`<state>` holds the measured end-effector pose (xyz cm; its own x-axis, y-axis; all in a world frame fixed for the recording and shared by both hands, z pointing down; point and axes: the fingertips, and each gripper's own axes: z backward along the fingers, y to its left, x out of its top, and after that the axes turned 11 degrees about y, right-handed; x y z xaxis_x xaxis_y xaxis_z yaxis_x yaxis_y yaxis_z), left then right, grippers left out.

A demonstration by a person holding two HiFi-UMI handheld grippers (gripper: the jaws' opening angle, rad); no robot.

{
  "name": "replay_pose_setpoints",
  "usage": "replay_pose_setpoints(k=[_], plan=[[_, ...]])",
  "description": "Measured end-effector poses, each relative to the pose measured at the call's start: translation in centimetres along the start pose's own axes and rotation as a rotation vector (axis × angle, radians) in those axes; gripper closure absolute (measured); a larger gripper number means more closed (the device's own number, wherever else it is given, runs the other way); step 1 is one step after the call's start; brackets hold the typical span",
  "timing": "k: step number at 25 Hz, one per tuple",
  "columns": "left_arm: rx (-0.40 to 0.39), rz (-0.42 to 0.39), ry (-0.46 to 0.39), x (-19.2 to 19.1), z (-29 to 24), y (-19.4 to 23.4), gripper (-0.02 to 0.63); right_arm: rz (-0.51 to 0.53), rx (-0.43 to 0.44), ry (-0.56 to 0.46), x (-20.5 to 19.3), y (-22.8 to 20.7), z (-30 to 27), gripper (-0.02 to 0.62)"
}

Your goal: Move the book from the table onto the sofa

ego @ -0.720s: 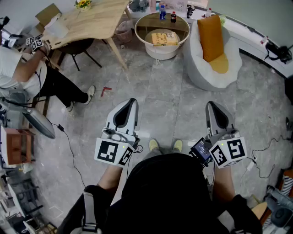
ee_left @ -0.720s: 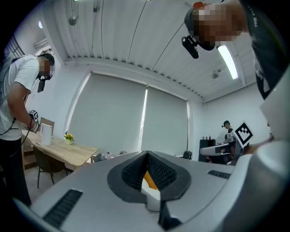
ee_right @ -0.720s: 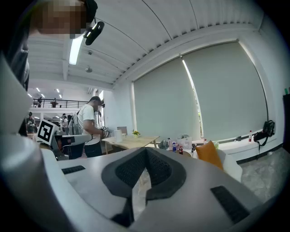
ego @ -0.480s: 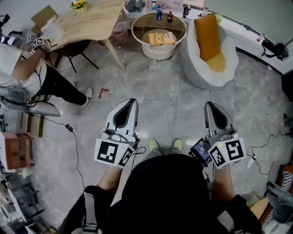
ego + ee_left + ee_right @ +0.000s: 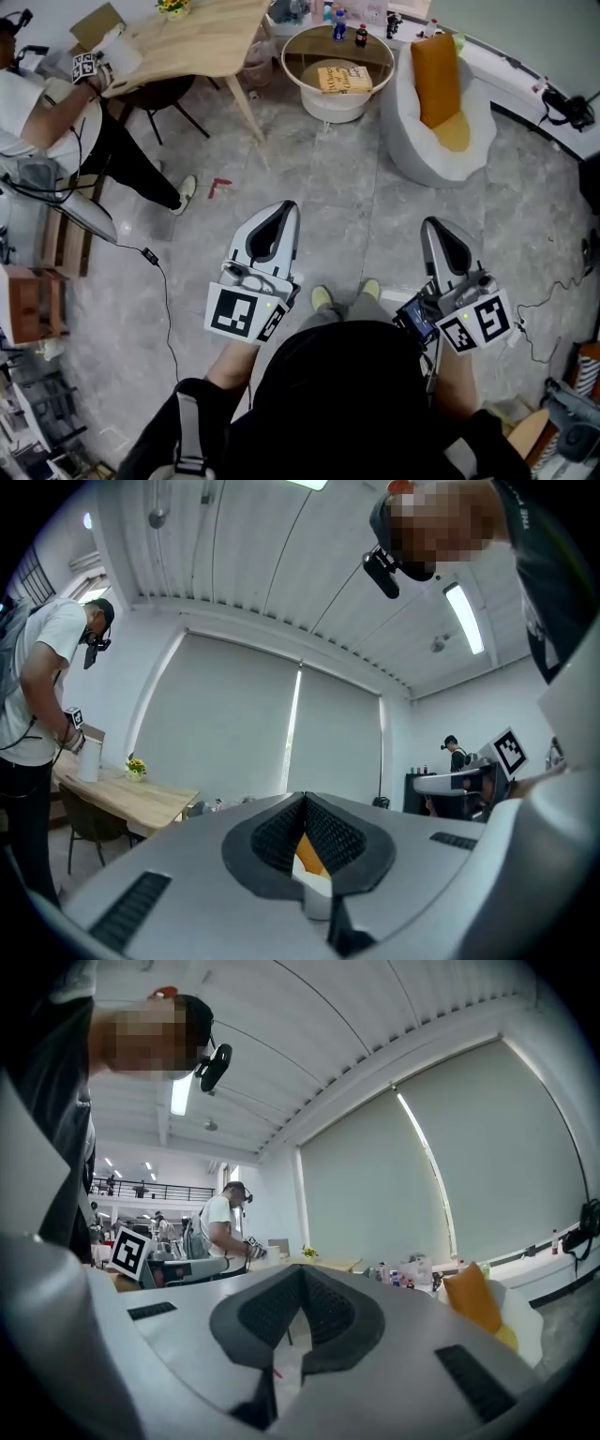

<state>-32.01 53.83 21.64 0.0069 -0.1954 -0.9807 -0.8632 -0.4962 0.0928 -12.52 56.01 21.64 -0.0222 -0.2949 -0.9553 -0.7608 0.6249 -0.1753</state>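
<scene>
In the head view a yellow book point(image 5: 344, 79) lies on the round glass-topped coffee table point(image 5: 298, 49) at the top. Right of it stands the white sofa chair point(image 5: 417, 155) with an orange cushion point(image 5: 434, 66). My left gripper point(image 5: 284, 208) and right gripper point(image 5: 434, 225) are held level over the grey floor, far short of the table. Both are shut with nothing in them. In the left gripper view the left gripper point(image 5: 305, 799) has its pads meeting at the tips. In the right gripper view the right gripper point(image 5: 302, 1271) looks the same, with the cushion point(image 5: 473, 1297) to its right.
A wooden table point(image 5: 192, 42) with a dark chair point(image 5: 164, 98) stands at the upper left, where a person point(image 5: 47, 127) leans over it. Bottles point(image 5: 339, 22) stand on the coffee table. A black cable point(image 5: 161, 281) and a small red item point(image 5: 217, 184) lie on the floor.
The left gripper has shifted a little to the right in the head view and the right one slightly lower. Both stay shut. The book has not moved on the table.
</scene>
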Motion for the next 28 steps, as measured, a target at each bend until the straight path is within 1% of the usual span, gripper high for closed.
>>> replay_pose_setpoints(k=[5, 9, 10, 13, 15, 18, 20, 22, 26, 28], plan=[[0.035, -0.053, -0.004, 0.3, 0.2, 0.5, 0.594, -0.007, -0.028, 0.025, -0.1, -0.2, -1.3, 0.589], [0.024, -0.056, -0.088, 1.4, 0.7, 0.1, 0.594, -0.093, -0.011, -0.007, -0.2, -1.6, -1.5, 0.589], [0.026, -0.069, -0.089, 1.4, 0.5, 0.0, 0.594, -0.093, -0.012, -0.006, -0.4, -2.1, -1.6, 0.589], [0.049, -0.112, -0.045, 1.0, -1.4, 0.1, 0.594, -0.032, -0.020, 0.030, -1.0, -3.3, -2.5, 0.589], [0.064, -0.119, -0.029, 1.1, -2.9, 0.5, 0.594, -0.005, -0.018, 0.049, -0.9, -4.4, -3.6, 0.589], [0.041, -0.097, -0.033, 1.7, -5.2, 0.7, 0.595, 0.013, -0.032, 0.048, -0.1, -6.8, -5.4, 0.589], [0.032, -0.097, -0.033, 1.9, -7.0, 0.7, 0.595, 0.021, -0.055, 0.036, 0.8, -8.8, -6.2, 0.589], [0.041, -0.096, -0.023, 1.9, -9.0, 1.2, 0.595, 0.024, -0.084, 0.026, 1.4, -11.0, -6.9, 0.589], [0.052, -0.036, 0.008, 1.9, -13.8, 2.2, 0.595, 0.027, -0.143, 0.047, 2.0, -16.1, -8.3, 0.589], [0.055, -0.050, 0.021, 2.1, -16.3, 2.1, 0.595, 0.014, -0.160, 0.049, 2.2, -18.7, -8.8, 0.589]])
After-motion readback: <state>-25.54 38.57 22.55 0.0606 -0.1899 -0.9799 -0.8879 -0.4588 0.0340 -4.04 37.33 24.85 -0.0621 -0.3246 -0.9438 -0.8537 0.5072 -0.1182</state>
